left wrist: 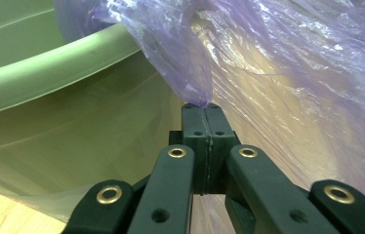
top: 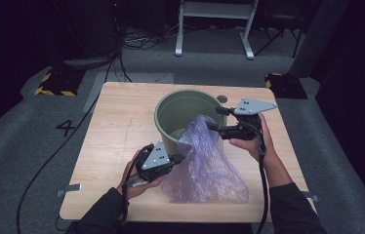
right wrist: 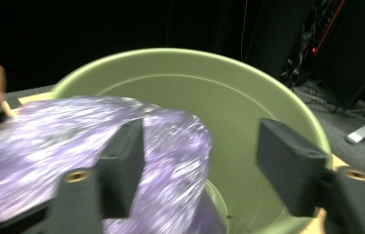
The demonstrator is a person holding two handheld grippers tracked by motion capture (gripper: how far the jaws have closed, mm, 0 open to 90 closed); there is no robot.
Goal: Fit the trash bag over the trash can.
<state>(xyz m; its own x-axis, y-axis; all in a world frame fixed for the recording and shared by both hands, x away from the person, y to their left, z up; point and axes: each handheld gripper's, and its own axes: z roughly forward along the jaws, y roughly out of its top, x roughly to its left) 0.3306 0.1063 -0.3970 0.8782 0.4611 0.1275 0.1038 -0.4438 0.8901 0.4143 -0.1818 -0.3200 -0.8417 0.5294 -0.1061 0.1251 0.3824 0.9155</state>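
Purple plastic bag (top: 205,161) draped over green bucket (top: 171,109), left hand-held gripper (left wrist: 204,108) pinching it, right hand-held gripper (right wrist: 200,161) released.

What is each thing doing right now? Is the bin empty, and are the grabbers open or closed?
Purple bag: crumpled, leaning on the bin's rim, lower end on the table.
Green bin: upright; its visible inside looks empty.
Left hand-held gripper: shut, pinching the bag's edge.
Right hand-held gripper: open, at the bag's top.
Table: holds bin and bag.
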